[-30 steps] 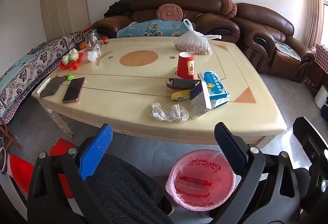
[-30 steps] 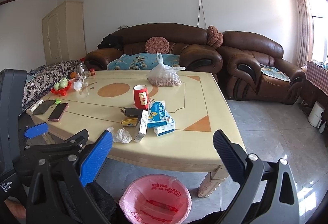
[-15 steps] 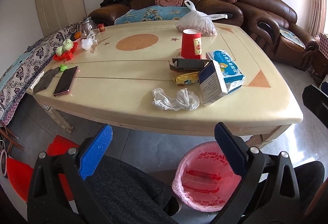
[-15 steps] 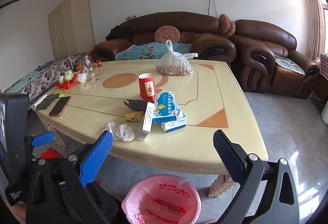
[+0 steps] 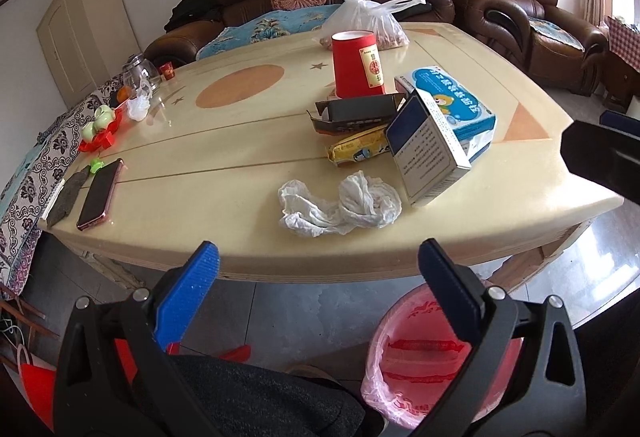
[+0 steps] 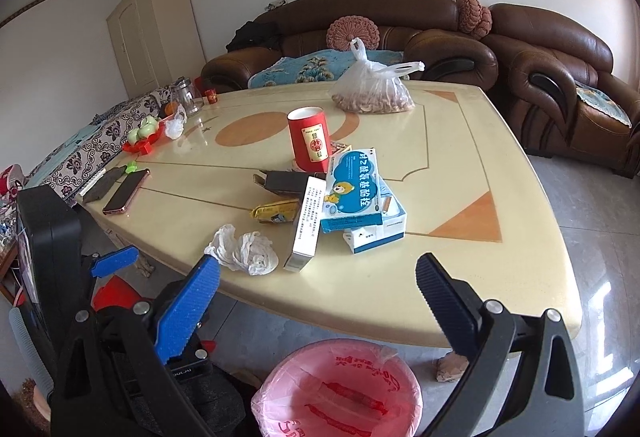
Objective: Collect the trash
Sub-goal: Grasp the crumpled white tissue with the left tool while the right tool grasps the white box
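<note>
Compared with one second ago, we see both cameras nearer the table [image 5: 168, 141]. Left gripper [image 5: 316, 269] and right gripper [image 6: 318, 277] jaws spread, empty. Crumpled tissue [image 5: 340, 207] at 12 o'clock; pink-lined bin [image 6: 340, 389] at 6 o'clock.

Moved in toward the worktop [image 5: 248, 141] over the last second: left gripper [image 5: 318, 269] now just short of its near edge, fingers [image 5: 448, 285] spread wide as before but framing the crumpled tissue [image 5: 340, 203]. Lowered and tilted down too, so the pink-lined bin [image 5: 400, 365] slid toward the lower right. Right gripper [image 6: 318, 281] likewise drawn closer to the worktop, bin nearer below. Probably no item shifted; hard to judge through the fisheye.
</note>
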Demonstrator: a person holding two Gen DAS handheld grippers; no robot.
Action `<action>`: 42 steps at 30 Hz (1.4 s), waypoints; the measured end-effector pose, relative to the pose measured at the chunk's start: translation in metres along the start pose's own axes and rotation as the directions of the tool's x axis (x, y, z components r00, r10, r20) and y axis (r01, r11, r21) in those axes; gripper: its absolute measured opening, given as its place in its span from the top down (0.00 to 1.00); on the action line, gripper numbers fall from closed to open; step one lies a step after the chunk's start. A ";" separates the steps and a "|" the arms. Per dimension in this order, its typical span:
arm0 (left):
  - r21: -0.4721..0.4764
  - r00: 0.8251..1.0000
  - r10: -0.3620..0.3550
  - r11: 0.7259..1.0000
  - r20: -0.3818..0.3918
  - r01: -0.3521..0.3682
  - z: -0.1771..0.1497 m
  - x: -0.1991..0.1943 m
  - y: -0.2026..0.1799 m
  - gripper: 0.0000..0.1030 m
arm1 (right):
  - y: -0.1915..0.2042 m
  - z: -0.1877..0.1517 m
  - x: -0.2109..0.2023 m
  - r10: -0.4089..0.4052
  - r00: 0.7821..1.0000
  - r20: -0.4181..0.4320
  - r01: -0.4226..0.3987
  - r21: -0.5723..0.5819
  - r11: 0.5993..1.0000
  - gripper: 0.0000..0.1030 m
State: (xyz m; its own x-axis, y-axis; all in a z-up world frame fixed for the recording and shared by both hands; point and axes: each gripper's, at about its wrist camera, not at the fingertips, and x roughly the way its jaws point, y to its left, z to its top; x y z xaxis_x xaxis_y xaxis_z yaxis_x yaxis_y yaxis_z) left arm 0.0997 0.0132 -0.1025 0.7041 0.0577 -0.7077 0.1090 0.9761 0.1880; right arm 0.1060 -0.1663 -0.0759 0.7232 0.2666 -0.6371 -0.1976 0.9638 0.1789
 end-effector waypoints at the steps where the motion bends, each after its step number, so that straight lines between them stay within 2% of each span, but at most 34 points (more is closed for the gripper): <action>1: 0.010 1.000 -0.003 1.000 -0.004 0.003 0.000 0.006 -0.001 0.05 | 0.000 0.001 0.006 0.006 1.000 -0.007 -0.006 0.002 1.000 0.07; 7: 0.060 0.999 -0.031 0.998 -0.010 0.031 0.001 0.029 -0.004 0.05 | -0.003 0.004 0.039 0.030 0.998 -0.049 -0.029 0.022 0.999 0.07; 15: 0.141 0.997 -0.067 0.988 0.044 0.060 0.009 0.049 -0.009 0.05 | -0.006 0.004 0.075 0.064 0.994 -0.094 -0.061 0.042 0.997 0.07; 19: 0.186 0.995 -0.089 0.979 0.035 0.081 0.010 0.062 -0.010 0.05 | -0.006 0.002 0.088 0.079 0.989 -0.124 -0.073 0.051 0.996 0.12; 25: 0.261 0.989 -0.144 0.957 0.040 0.129 0.007 0.073 -0.010 0.05 | -0.011 -0.001 0.105 0.115 0.979 -0.165 -0.104 0.075 0.992 0.18; 30: 0.336 0.986 -0.157 0.933 0.053 0.131 0.007 0.080 -0.014 0.05 | -0.010 0.001 0.118 0.131 0.973 -0.189 -0.120 0.069 0.990 0.23; 32: 0.358 0.984 -0.171 0.923 0.059 0.139 0.009 0.081 -0.015 0.05 | -0.010 0.002 0.122 0.139 0.971 -0.196 -0.128 0.067 0.990 0.29; 36: 0.409 0.978 -0.200 0.898 0.057 0.160 0.015 0.085 -0.019 0.05 | -0.011 0.002 0.133 0.162 0.963 -0.215 -0.149 0.078 0.986 0.35; 38: 0.429 0.971 -0.233 0.883 0.044 0.192 0.015 0.085 -0.019 0.12 | -0.014 0.002 0.137 0.175 0.960 -0.219 -0.158 0.093 0.983 0.41; 41: 0.415 0.955 -0.298 0.868 -0.004 0.273 0.020 0.088 -0.017 0.24 | -0.018 0.002 0.140 0.184 0.957 -0.224 -0.163 0.107 0.981 0.43; 42: 0.401 0.948 -0.317 0.866 -0.020 0.298 0.021 0.090 -0.015 0.25 | -0.019 0.002 0.141 0.183 0.957 -0.227 -0.161 0.110 0.981 0.43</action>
State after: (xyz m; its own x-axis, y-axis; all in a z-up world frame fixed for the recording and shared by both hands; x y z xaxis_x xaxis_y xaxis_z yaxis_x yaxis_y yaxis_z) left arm 0.1762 -0.0009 -0.1542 0.6188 -0.2507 -0.7445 0.5857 0.7788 0.2246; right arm 0.2128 -0.1466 -0.1676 0.5053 0.4319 -0.7471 -0.2378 0.9019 0.3606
